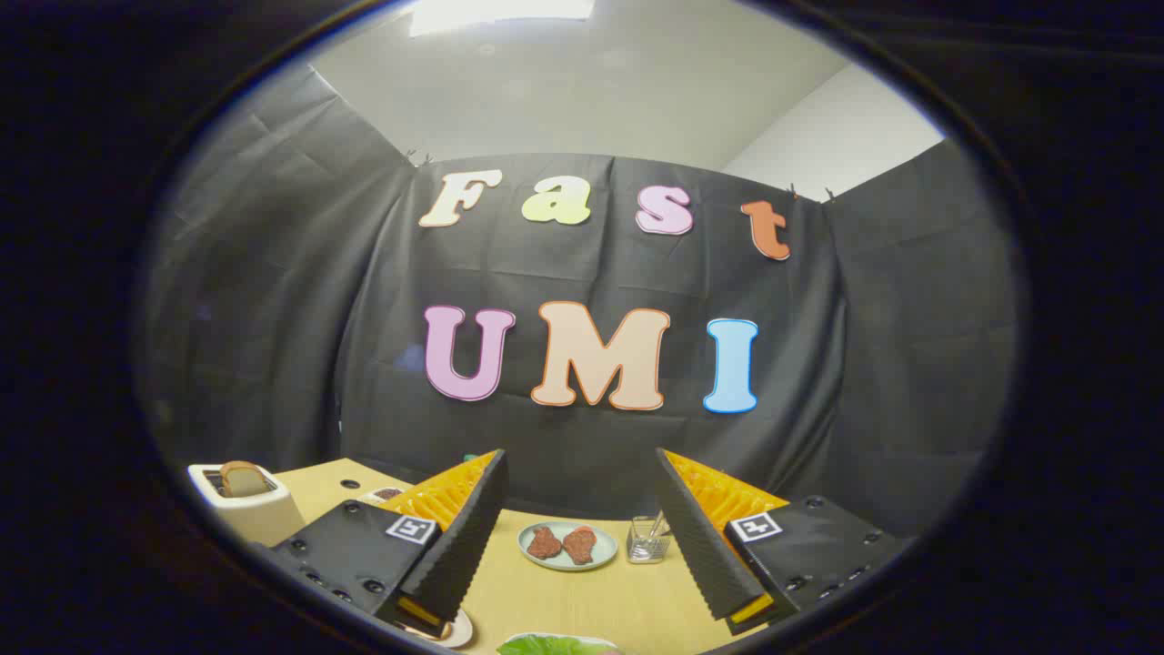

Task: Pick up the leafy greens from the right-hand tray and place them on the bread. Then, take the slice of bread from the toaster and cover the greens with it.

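My gripper (582,605) is held above the wooden table (618,600) with its two fingers wide apart and nothing between them. A bit of leafy greens (555,645) peeks out just below the gap between the fingers. A white toaster (245,505) stands beyond the left finger, and a slice of bread (244,478) sticks up out of its slot. Under the left finger's tip the rim of a light plate (455,632) shows; what lies on it is hidden.
A pale green plate (536,555) with two brown meat pieces (562,543) lies ahead between the fingers. A small clear glass (647,539) stands to its right. Another small dish (384,495) sits behind the left finger. The black cloth wall closes the table's far side.
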Available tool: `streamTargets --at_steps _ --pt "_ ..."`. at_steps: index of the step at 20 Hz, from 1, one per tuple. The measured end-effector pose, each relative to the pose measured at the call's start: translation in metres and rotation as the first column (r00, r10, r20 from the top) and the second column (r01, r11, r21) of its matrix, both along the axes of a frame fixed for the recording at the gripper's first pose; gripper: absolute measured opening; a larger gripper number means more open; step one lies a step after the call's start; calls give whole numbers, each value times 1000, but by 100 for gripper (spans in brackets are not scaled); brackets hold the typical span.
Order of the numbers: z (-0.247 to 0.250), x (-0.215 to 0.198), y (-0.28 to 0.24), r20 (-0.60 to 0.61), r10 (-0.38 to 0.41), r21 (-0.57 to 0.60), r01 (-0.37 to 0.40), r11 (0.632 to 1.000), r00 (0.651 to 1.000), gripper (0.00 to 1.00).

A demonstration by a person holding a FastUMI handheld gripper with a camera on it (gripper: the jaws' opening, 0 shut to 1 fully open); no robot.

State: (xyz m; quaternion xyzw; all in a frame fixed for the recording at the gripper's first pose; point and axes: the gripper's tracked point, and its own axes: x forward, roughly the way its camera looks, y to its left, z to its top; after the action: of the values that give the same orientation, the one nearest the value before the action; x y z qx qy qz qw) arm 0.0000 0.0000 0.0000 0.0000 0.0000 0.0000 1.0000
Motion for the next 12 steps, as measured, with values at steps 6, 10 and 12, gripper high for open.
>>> streamTargets --at_steps 6,10,12 --pt "1 -1 -6 6 1 1 -1 1000 1000 100" --pt "3 -1 -11 11 8 5 -8 1000 1000 100" --pt "3 1 -15 10 7 3 -7 1000 1000 100"
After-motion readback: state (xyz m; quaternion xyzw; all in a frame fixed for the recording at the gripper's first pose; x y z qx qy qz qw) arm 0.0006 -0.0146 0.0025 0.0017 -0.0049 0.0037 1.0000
